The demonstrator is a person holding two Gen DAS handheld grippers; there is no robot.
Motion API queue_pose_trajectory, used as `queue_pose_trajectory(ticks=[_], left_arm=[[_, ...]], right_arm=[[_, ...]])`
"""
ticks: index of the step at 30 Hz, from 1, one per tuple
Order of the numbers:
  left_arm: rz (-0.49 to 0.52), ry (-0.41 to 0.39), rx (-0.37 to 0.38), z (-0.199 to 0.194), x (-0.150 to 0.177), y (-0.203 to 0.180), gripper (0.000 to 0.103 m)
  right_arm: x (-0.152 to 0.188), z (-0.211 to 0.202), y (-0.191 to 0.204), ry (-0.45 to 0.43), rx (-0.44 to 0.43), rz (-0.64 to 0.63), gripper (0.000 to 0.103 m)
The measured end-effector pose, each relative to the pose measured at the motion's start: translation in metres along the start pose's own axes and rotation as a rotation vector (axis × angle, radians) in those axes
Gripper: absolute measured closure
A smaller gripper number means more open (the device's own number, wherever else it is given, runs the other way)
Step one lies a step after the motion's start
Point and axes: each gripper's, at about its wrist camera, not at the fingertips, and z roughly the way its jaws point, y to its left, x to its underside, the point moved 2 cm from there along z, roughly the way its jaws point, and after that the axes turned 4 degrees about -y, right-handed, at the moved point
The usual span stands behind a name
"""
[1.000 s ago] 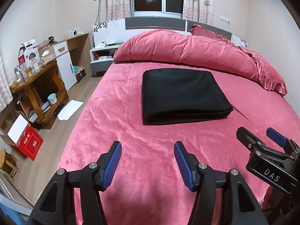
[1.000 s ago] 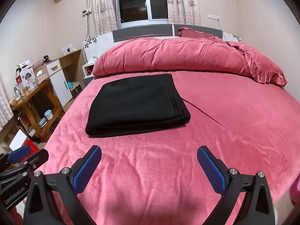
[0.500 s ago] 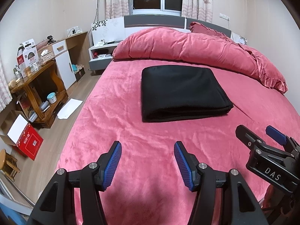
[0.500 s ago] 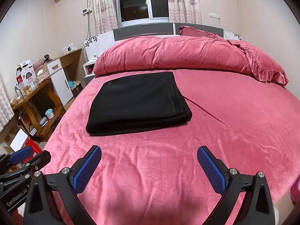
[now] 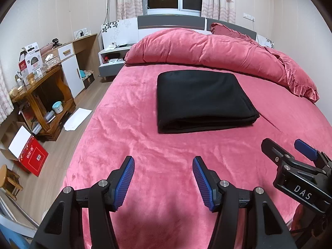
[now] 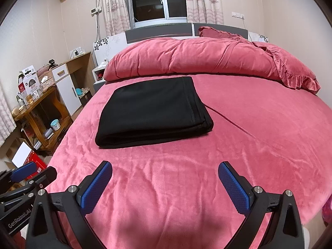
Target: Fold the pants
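Observation:
The black pants lie folded into a flat rectangle on the pink bed; they also show in the right wrist view. My left gripper is open and empty, held above the bed short of the pants' near edge. My right gripper is open wider, also empty, above the bed in front of the pants. The right gripper shows at the right of the left wrist view, and the left gripper at the lower left of the right wrist view.
A rolled pink duvet and a pillow lie at the head of the bed. On the left stand a wooden table with clutter, a white cabinet, a nightstand, a red box and a stool on the wood floor.
Both grippers have drawn back slightly and tilted up; the pants sit a little farther away in both views. The jaws have not changed.

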Motion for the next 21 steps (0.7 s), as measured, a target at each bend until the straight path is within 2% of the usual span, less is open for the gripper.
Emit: queue_pose_trajectory(ticks=[21], left_arm=[[-0.004, 0.037, -0.005, 0.011, 0.003, 0.000, 0.044]], right_arm=[[0.006, 0.009, 0.001, 0.037, -0.006, 0.003, 0.001]])
